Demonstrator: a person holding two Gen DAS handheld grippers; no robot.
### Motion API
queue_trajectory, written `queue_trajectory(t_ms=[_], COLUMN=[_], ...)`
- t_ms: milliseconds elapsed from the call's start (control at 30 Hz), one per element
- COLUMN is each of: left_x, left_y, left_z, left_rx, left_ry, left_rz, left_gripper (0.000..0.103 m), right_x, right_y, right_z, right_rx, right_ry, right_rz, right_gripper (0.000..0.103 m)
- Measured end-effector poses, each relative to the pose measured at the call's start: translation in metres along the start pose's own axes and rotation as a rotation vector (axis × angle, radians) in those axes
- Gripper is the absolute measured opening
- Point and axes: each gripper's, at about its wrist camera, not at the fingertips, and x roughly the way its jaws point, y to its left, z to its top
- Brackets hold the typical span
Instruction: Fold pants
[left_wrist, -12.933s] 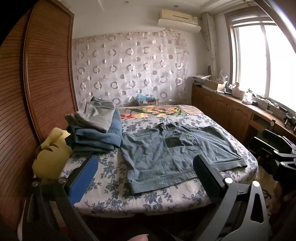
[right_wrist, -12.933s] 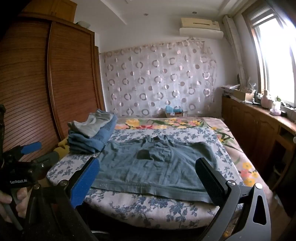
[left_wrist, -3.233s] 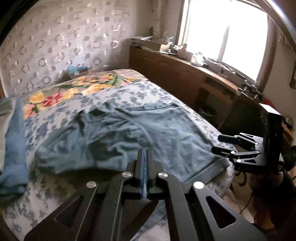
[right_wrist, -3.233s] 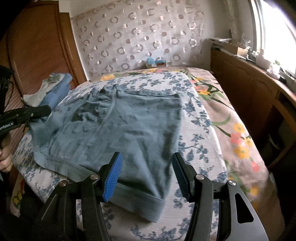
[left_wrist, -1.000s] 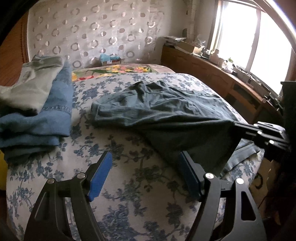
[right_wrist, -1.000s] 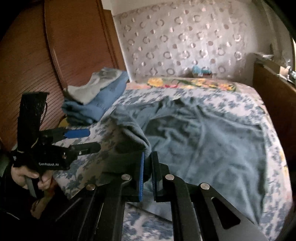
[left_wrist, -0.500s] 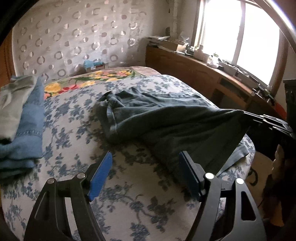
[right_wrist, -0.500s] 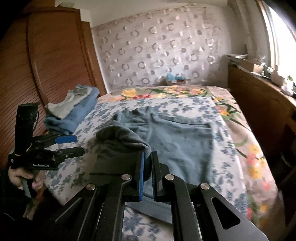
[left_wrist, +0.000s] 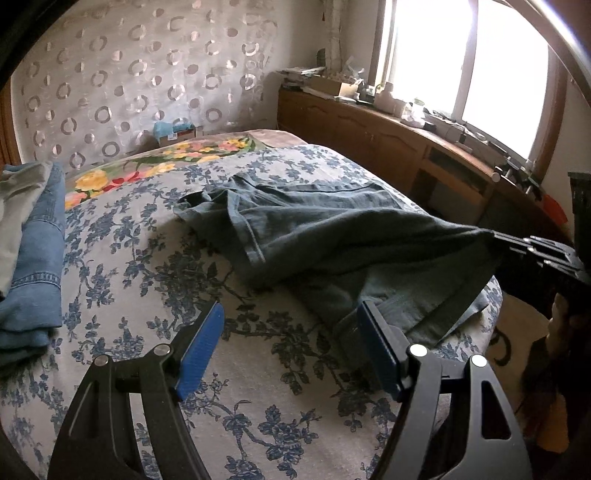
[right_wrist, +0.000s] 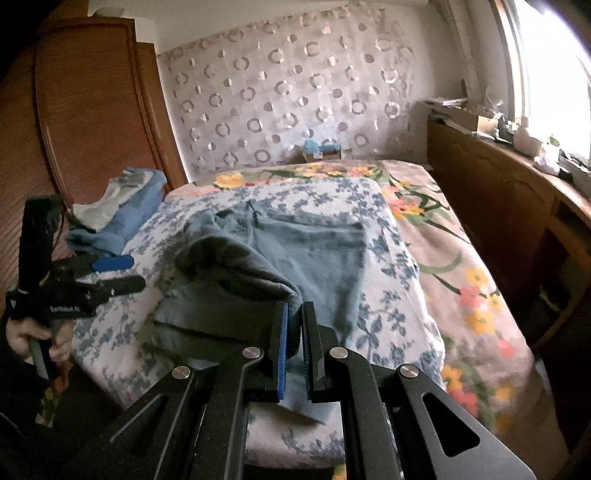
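The blue-grey pants (left_wrist: 332, 236) lie on the bed, folded over lengthwise toward the right side; they also show in the right wrist view (right_wrist: 295, 258). My right gripper (right_wrist: 293, 321) is shut on the hem of the upper leg and holds it lifted above the lower layer; it also shows in the left wrist view (left_wrist: 517, 243) at the right, pinching that edge. My left gripper (left_wrist: 291, 332) is open and empty, low over the bedsheet beside the pants' near hem; it also shows in the right wrist view (right_wrist: 118, 273) at the left.
A stack of folded jeans and clothes (left_wrist: 29, 236) sits at the bed's left side by the wooden wardrobe (right_wrist: 92, 129). A wooden cabinet (left_wrist: 406, 147) with clutter runs under the window on the right. The floral bedsheet (left_wrist: 147, 258) covers the bed.
My right gripper has carried the held pant leg further right across the bed, over the other leg. My left gripper stays open and has edged closer to the near hem.
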Motion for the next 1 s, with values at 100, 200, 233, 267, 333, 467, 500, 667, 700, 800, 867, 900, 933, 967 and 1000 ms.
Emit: queue_trajectory(t_ms=[100, 200, 233, 267, 333, 467, 500, 667, 700, 800, 867, 900, 933, 967, 1000], left_x=[0.0, 0.002, 0.002, 0.003, 0.004, 0.006, 0.007, 0.009, 0.009, 0.009, 0.008, 0.007, 0.007, 0.006, 0.005], left_y=[-0.001, -0.003, -0.004, -0.004, -0.006, -0.008, -0.008, -0.008, -0.008, -0.005, -0.002, -0.001, 0.0, 0.002, 0.004], left_z=[0.0, -0.001, -0.001, -0.001, -0.002, -0.002, -0.002, -0.002, -0.002, -0.001, 0.001, 0.001, 0.002, 0.003, 0.004], left_rx=[-0.002, 0.001, 0.002, 0.002, 0.004, 0.008, 0.009, 0.007, 0.007, 0.001, -0.003, -0.003, -0.003, -0.004, -0.004], left_ry=[0.002, 0.004, 0.005, 0.007, 0.01, 0.015, 0.016, 0.02, 0.019, 0.015, 0.01, 0.008, 0.005, 0.002, -0.001], left_rz=[0.001, -0.001, -0.001, -0.003, -0.005, -0.004, -0.004, -0.003, -0.002, 0.004, 0.009, 0.011, 0.014, 0.016, 0.02], left_gripper=[0.075, 0.075, 0.075, 0.075, 0.075, 0.075, 0.075, 0.075, 0.075, 0.075, 0.075, 0.075, 0.075, 0.075, 0.075], right_x=[-0.002, -0.006, -0.007, -0.007, -0.006, -0.001, 0.002, 0.008, 0.009, 0.007, 0.004, 0.003, 0.001, -0.001, -0.002], right_y=[-0.001, -0.001, -0.003, -0.005, -0.007, -0.008, -0.008, -0.011, -0.012, -0.013, -0.015, -0.015, -0.015, -0.015, -0.015], right_z=[-0.001, -0.002, 0.0, 0.001, 0.001, -0.003, -0.003, -0.002, -0.001, 0.005, 0.01, 0.011, 0.016, 0.018, 0.022], right_rx=[0.009, 0.016, 0.019, 0.023, 0.028, 0.035, 0.041, 0.066, 0.066, 0.071, 0.071, 0.068, 0.064, 0.062, 0.06], right_ry=[0.015, 0.026, 0.03, 0.033, 0.045, 0.08, 0.093, 0.122, 0.131, 0.128, 0.114, 0.109, 0.1, 0.093, 0.085], right_rz=[-0.009, -0.017, -0.019, -0.02, -0.023, -0.026, -0.02, -0.015, -0.019, -0.015, -0.017, -0.028, -0.03, -0.027, -0.024], right_gripper=[0.007, 0.007, 0.007, 0.007, 0.007, 0.007, 0.007, 0.007, 0.007, 0.007, 0.015, 0.017, 0.019, 0.019, 0.021])
